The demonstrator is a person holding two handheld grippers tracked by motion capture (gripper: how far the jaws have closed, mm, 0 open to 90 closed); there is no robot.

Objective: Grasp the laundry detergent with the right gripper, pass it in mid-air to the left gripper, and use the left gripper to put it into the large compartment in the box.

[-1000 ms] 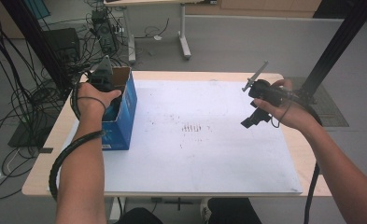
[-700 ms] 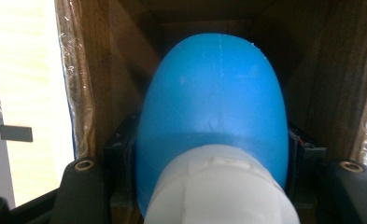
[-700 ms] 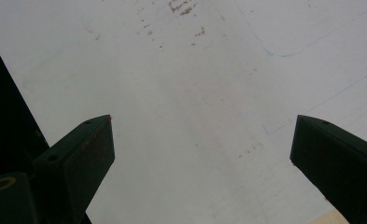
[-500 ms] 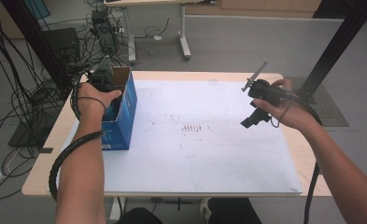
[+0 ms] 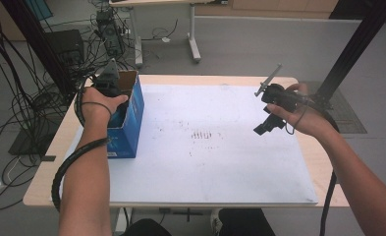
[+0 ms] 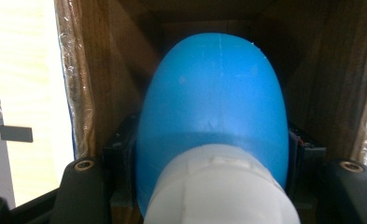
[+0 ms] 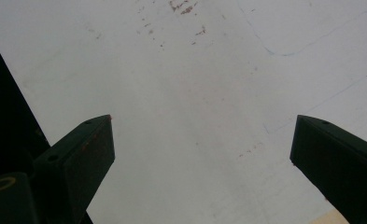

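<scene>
At the left edge of the worktop (image 5: 180, 194), toward the far left corner, stands an open-topped blue cardboard box with a brown inside (image 5: 131, 115). The person's left hand (image 5: 98, 105) holds the left gripper (image 5: 109, 83) pointing down into the mouth of this box. In the left gripper view, the left gripper's jaws are closed against both sides of a blue, egg-shaped plastic object with a white ribbed end (image 6: 214, 126); the blue part points into the box, and the white end lies nearest the camera. The box's brown walls surround the object on three sides. Whether the object touches the bottom of the box cannot be told.

The middle of the worktop is covered by a white sheet (image 5: 210, 162) marked with small dark specks near its centre.

At the right edge, toward the far right corner, the person's right hand (image 5: 303, 120) holds the right gripper (image 5: 265, 129) above the sheet, well apart from the box. In the right gripper view, its two black jaws stand wide apart with nothing between them, over bare white sheet, with a sliver of the wooden worktop edge at the lower right.
</scene>
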